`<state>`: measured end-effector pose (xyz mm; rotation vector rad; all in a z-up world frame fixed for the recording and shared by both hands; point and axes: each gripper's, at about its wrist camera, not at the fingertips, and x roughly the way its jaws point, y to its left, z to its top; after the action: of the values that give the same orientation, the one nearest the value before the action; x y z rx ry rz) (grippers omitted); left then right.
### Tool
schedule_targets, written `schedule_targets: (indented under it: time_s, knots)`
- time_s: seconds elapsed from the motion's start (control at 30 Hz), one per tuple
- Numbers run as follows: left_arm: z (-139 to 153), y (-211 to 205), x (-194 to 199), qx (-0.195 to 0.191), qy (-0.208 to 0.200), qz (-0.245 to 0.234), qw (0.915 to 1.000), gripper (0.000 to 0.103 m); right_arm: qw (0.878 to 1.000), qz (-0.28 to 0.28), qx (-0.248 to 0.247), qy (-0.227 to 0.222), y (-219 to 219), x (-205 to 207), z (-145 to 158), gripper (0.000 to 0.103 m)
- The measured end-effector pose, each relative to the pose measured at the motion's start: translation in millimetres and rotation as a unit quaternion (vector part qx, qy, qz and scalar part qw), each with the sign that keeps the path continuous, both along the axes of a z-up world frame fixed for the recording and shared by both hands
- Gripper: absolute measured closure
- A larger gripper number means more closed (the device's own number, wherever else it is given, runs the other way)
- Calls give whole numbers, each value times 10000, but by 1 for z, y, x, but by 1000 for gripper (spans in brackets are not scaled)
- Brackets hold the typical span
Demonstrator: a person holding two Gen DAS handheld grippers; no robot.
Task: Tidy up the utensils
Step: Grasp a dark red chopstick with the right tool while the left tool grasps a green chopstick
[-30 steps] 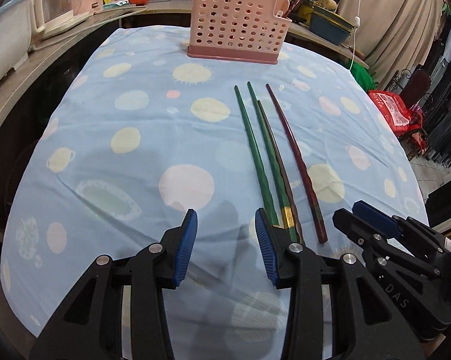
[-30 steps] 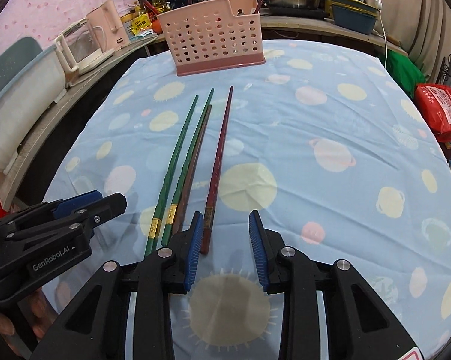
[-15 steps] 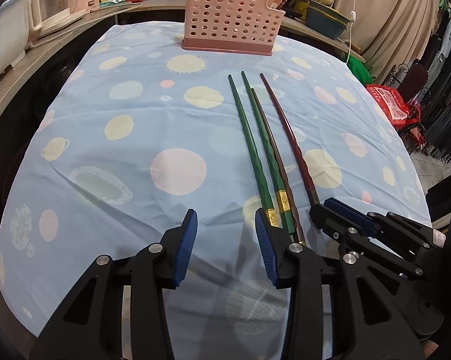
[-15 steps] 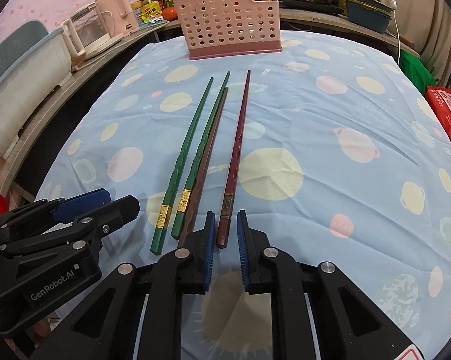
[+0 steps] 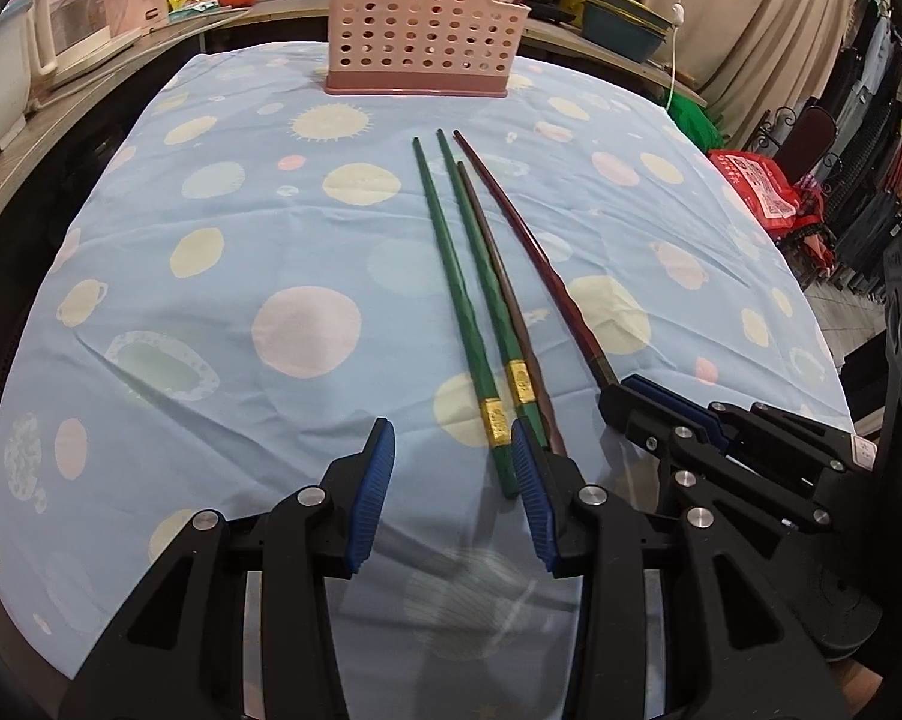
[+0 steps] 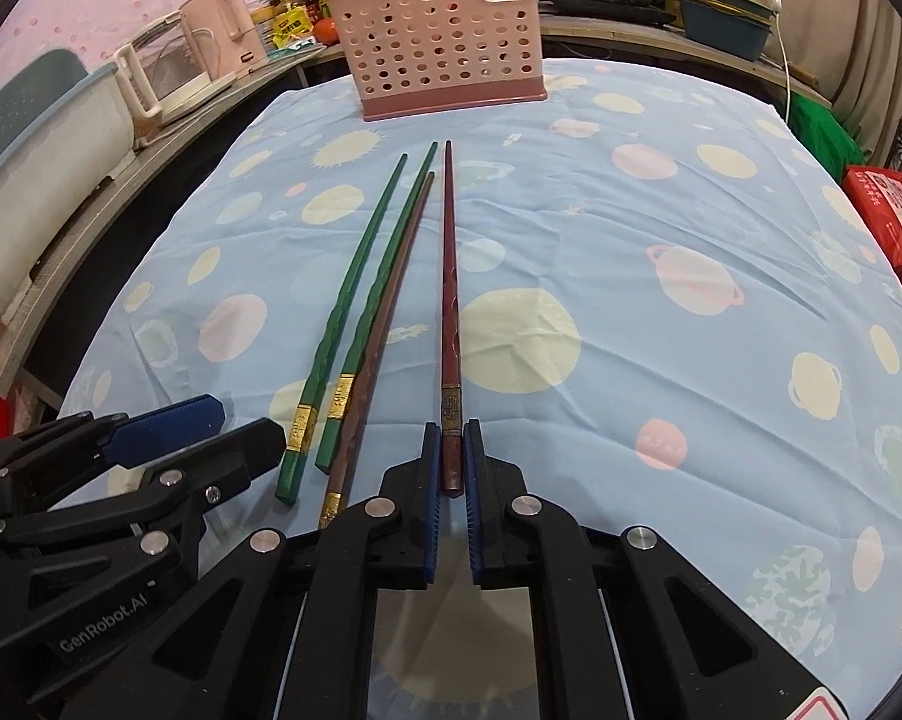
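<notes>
right gripper (image 6: pixel 452 468) closed onto red chopstick (image 6: pixel 450 300), green chopsticks (image 6: pixel 354 300) beside

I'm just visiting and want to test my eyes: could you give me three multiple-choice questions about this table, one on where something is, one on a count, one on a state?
1. Where is the pink basket?
A. At the far end of the table, beyond the chopstick tips
B. Between the two grippers
C. On the floor

2. How many green chopsticks lie on the cloth?
A. One
B. Two
C. Four

3. What is the right gripper doing?
A. Standing wide open above bare cloth
B. Holding the basket
C. Closed on the thick end of the dark red chopstick

Answers: 1 A, the basket stands past the thin ends; 2 B, two green sticks lie side by side, left of a brown one; 3 C, its blue pads press both sides of the red stick.
</notes>
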<state>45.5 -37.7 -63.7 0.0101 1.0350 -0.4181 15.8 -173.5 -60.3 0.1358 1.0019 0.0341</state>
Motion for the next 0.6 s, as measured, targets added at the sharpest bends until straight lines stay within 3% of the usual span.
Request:
schedule_targets:
  time_s: [0.4,0.6]
  knots:
    - [-9,-9,0,119,25,-89,9999,69,10000,-71,64,14,-6,-2,-1,96]
    - [-11,-8,1,164,-54,-70,9998,78,10000,-69,63,12,-5,-3,-1,96]
